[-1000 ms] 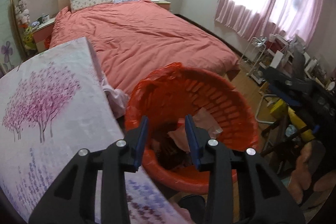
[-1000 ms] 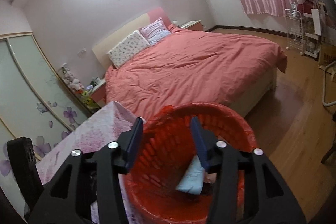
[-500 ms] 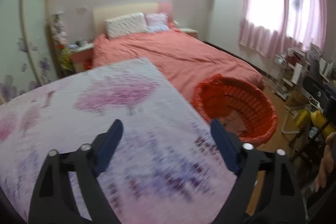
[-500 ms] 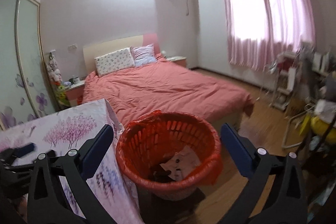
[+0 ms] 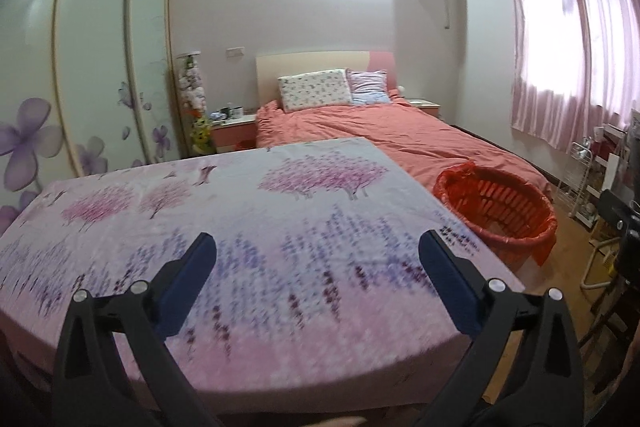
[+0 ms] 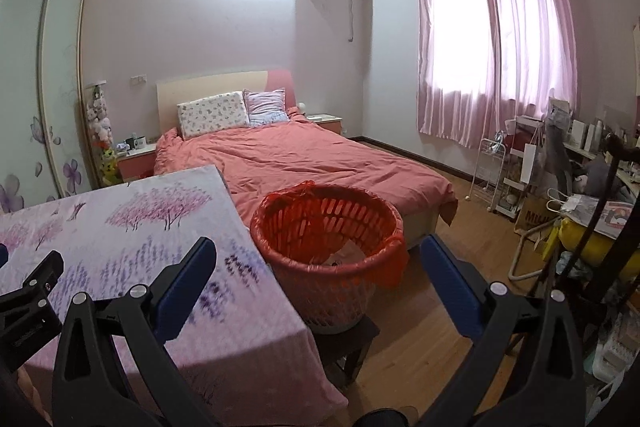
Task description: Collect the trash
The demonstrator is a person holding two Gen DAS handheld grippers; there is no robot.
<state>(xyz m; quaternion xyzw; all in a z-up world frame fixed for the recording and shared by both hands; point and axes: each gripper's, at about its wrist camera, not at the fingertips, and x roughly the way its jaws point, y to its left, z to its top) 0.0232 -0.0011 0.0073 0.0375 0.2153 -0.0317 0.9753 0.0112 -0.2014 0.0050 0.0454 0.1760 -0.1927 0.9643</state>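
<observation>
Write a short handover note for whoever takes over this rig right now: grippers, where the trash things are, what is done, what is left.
Left gripper: open, holding nothing, above the flowered tablecloth.
Right gripper: open, holding nothing, facing the basket.
The red basket, lined with a red bag, sits on a dark stool at the table's right edge, near the bed.
Done: some paper trash already lies in the basket.
Left: no loose trash shows on the part of the tablecloth in view; check the rest of the room before stopping.
</observation>
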